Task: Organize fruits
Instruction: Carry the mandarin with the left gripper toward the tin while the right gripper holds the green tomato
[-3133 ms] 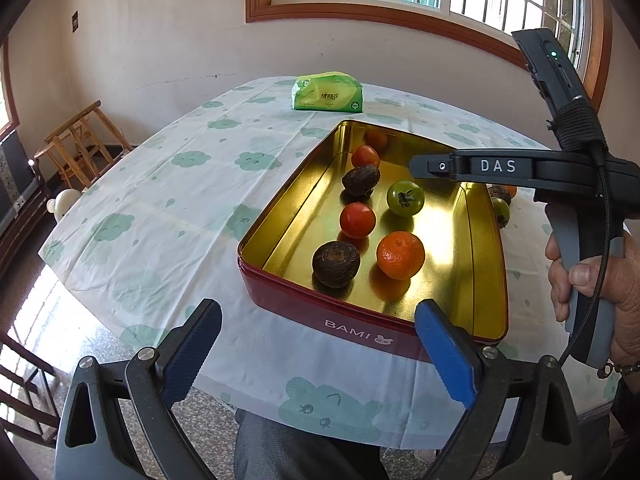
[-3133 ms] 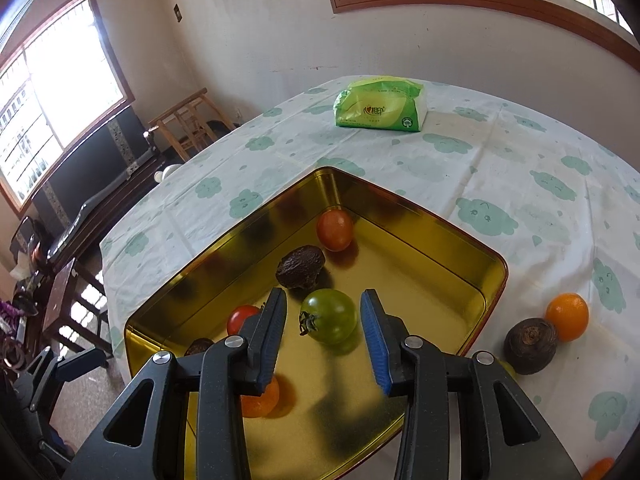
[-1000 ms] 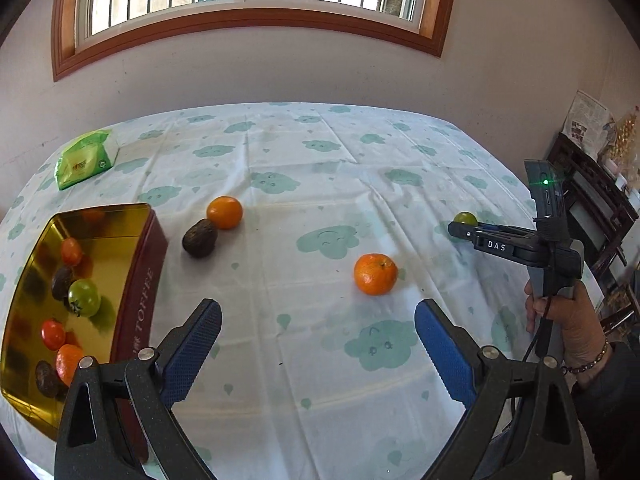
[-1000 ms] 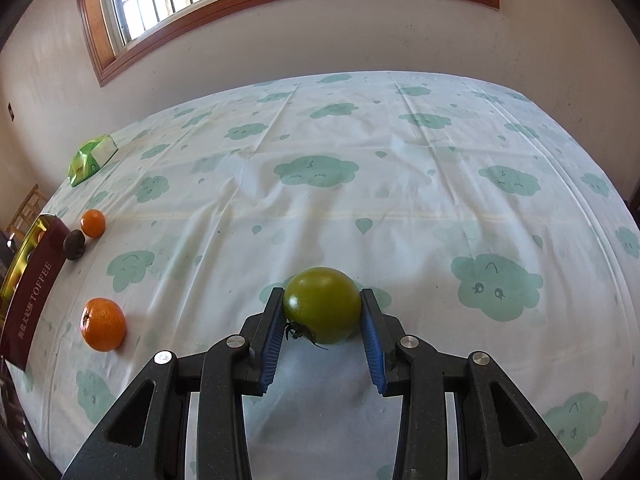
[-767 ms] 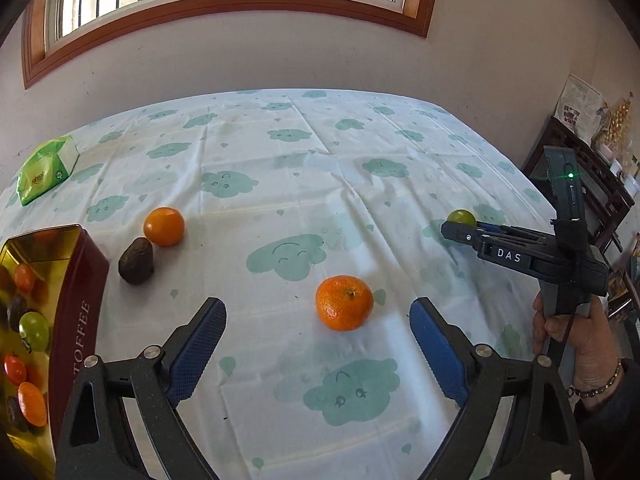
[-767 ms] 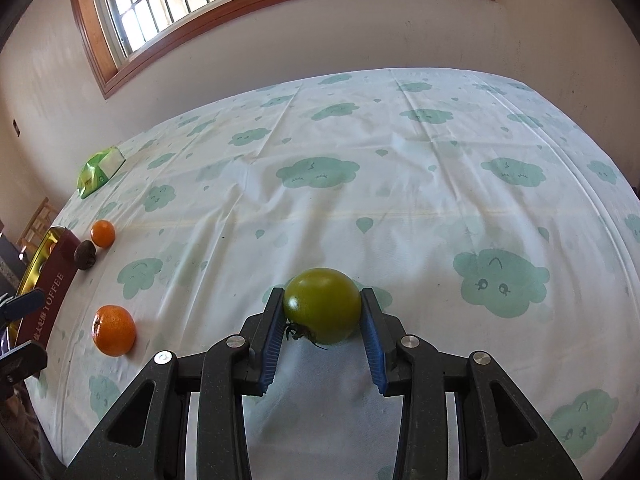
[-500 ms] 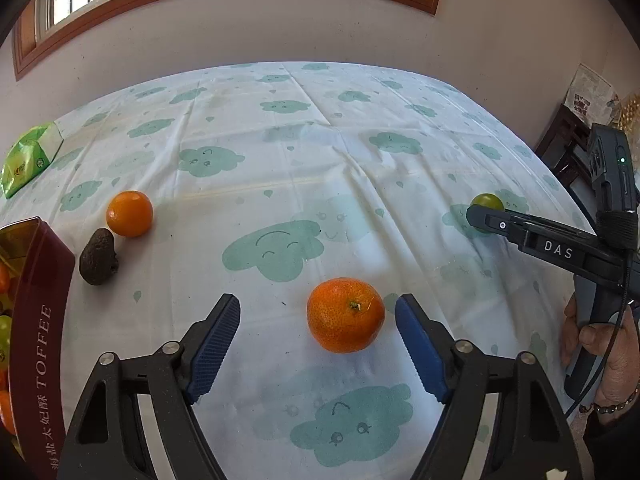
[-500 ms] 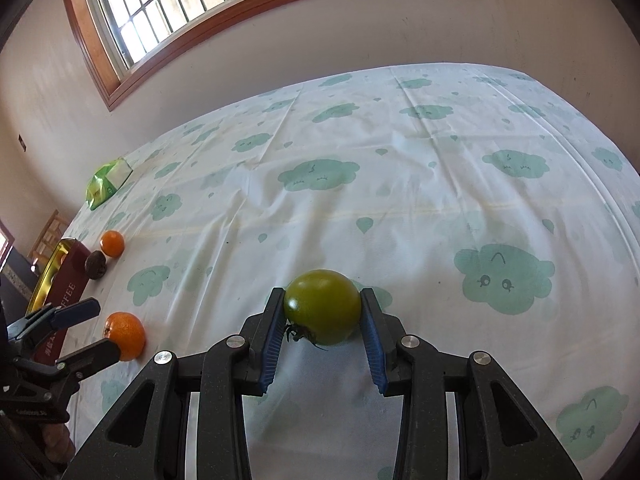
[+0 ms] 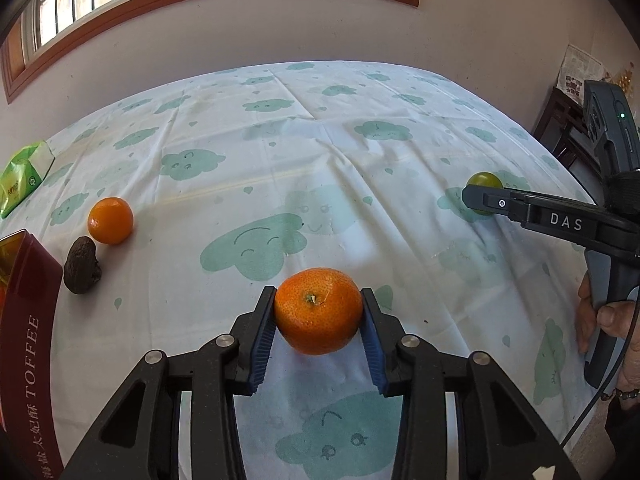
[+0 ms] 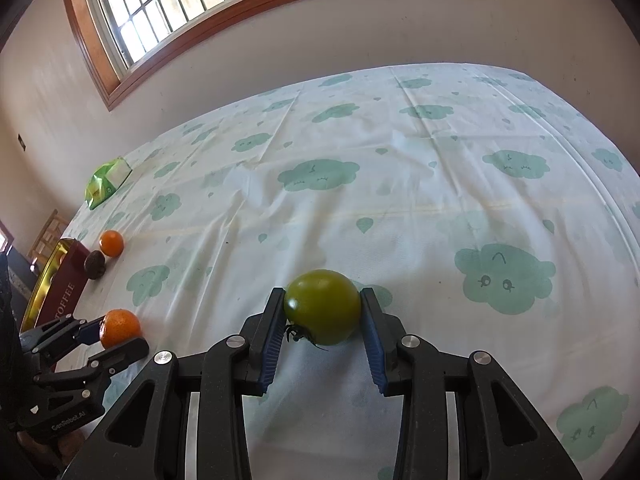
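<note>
A white tablecloth (image 9: 320,152) with green cloud prints is covering the whole table. At the left edge of the left wrist view a red tin (image 9: 24,320) with the word TOFFEE on its side is standing on the cloth, and its gold inside is showing only a little.

The left gripper (image 9: 319,312) is reaching down to the cloth, and its jaws have just been closing; the blue pads are now pressing on both sides of a large orange (image 9: 318,310), which is sitting between them. The right gripper (image 10: 322,308) is pinching a green tomato (image 10: 322,306) in the same way, with the stem turned toward the camera. In the left wrist view a hand (image 9: 604,328) is holding the handle of this right gripper at the far right.

A green packet (image 9: 22,178) is lying near the far left edge of the table. A smaller orange (image 9: 110,220) is resting near the tin, and a dark wrinkled fruit (image 9: 82,266) is lying just beside it, between the small orange and the tin's wall.
</note>
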Demonstrator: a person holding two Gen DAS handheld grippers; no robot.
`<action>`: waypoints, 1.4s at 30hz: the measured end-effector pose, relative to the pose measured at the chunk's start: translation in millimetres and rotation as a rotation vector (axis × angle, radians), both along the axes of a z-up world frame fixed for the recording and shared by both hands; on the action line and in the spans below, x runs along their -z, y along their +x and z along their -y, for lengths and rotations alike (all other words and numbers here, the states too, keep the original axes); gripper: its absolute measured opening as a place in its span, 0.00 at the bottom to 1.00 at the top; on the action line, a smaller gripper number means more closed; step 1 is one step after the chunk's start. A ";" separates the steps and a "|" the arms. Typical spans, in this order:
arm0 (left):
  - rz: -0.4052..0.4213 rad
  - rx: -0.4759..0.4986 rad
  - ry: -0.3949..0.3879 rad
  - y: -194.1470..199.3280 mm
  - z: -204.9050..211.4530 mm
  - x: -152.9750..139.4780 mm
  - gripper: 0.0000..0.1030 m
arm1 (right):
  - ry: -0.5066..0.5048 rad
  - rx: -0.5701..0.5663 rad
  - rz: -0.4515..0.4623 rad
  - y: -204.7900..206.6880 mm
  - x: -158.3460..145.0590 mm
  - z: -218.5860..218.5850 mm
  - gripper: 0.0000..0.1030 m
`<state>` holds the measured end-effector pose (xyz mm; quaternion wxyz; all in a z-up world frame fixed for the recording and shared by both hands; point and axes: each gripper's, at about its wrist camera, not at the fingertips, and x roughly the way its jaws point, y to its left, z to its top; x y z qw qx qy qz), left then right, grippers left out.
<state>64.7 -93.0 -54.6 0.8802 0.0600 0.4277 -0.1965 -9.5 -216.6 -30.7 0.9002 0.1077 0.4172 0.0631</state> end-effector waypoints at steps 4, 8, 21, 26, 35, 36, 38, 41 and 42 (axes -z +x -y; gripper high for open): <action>0.003 0.000 -0.001 -1.3 -0.5 -0.1 0.35 | -0.019 -0.001 -0.002 0.5 -0.1 -2.5 0.37; 0.004 -0.001 -0.002 -1.7 -0.5 -0.1 0.35 | -0.036 0.001 -0.004 1.0 -0.5 -4.7 0.37; 0.003 -0.040 -0.021 -1.1 -9.0 -1.5 0.35 | -0.081 -0.003 -0.007 2.4 -1.0 -10.8 0.40; 0.035 -0.041 -0.006 -5.5 -8.0 -4.4 0.35 | -0.097 -0.002 -0.009 3.2 -0.6 -12.4 0.40; 0.068 -0.109 -0.009 -30.8 -25.6 -20.7 0.35 | -0.111 -0.008 -0.010 3.5 -0.7 -14.6 0.42; 0.072 -0.117 -0.011 -34.6 -28.2 -24.0 0.35 | -0.114 -0.008 -0.010 3.6 -0.6 -15.0 0.42; 0.092 -0.133 0.004 -41.9 -31.8 -31.4 0.35 | -0.115 -0.008 -0.010 3.5 -0.6 -15.0 0.42; 0.116 -0.149 0.033 -51.0 -35.2 -41.7 0.35 | -0.115 -0.008 -0.010 3.6 -0.7 -15.4 0.42; 0.123 -0.154 0.040 -54.5 -36.6 -44.7 0.35 | -0.116 -0.008 -0.010 3.6 -0.7 -15.5 0.42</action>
